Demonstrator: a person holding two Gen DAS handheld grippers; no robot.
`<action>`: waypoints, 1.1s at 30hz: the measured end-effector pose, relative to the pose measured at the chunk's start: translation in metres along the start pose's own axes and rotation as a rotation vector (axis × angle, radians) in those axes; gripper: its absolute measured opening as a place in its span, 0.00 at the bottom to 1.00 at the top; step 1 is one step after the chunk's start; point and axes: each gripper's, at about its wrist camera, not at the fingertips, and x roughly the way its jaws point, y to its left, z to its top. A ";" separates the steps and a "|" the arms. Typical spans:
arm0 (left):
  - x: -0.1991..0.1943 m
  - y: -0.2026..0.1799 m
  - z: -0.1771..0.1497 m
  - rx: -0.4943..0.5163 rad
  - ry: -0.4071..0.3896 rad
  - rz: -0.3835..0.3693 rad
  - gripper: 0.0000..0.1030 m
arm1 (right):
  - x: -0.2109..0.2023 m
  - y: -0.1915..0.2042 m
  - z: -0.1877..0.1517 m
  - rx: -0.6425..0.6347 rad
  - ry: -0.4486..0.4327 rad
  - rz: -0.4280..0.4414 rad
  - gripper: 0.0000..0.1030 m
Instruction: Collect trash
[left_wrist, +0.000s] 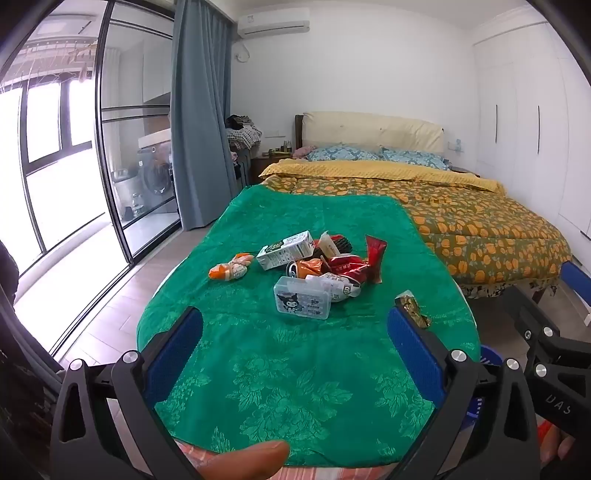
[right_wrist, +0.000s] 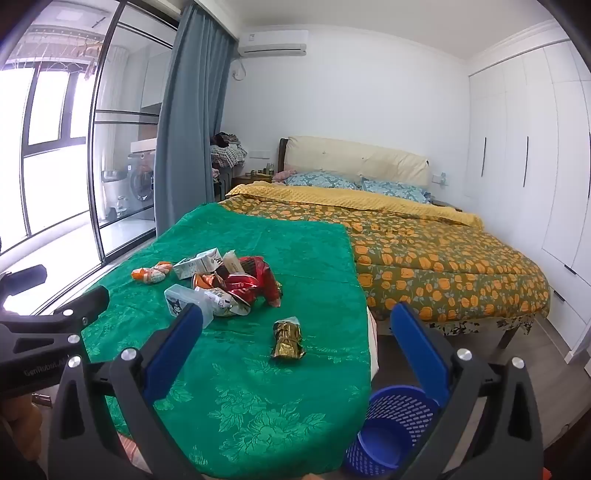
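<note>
Green cloth (left_wrist: 280, 369) with a leaf pattern covered the table, and the trash lay on it in a little heap. A white milk carton (left_wrist: 285, 250) lay on its side at the far end of the heap. Next to it were shiny red wrappers (left_wrist: 354, 264) and an orange can (left_wrist: 306, 268), all touching each other. A clear plastic box (left_wrist: 302, 301) with a cartoon face on it sat at the near edge of the heap. Off to the left, a bit apart, lay a small orange and white wrapper (left_wrist: 231, 268). A crumpled gold wrapper (right_wrist: 288, 338) lay by itself, nearer the right side of the cloth.

The left gripper (left_wrist: 295, 354) was wide open and held nothing. It hung over the near part of the cloth, and the heap was farther away, past its blue pads (left_wrist: 173, 358). The right gripper (right_wrist: 295, 350) was wide open too, with nothing in it. In the right wrist view the gold wrapper showed between its two fingers but farther out, and they were not touching it.

A blue basket (right_wrist: 395, 428) with little holes stood on the floor below the right edge of the table. Behind the table was a bed (right_wrist: 443, 266) with a blanket covered in orange pumpkins. A grey-blue curtain (left_wrist: 199, 110) hung beside a big glass door
</note>
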 end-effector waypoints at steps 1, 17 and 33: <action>0.000 -0.001 0.000 0.009 -0.003 0.005 0.96 | 0.000 -0.001 0.000 0.008 0.000 0.003 0.96; 0.000 0.000 0.000 0.012 0.006 0.006 0.96 | -0.006 -0.002 0.001 0.003 0.005 -0.006 0.96; 0.008 -0.003 -0.021 0.017 0.008 0.007 0.96 | -0.002 -0.005 0.000 0.007 0.013 -0.031 0.96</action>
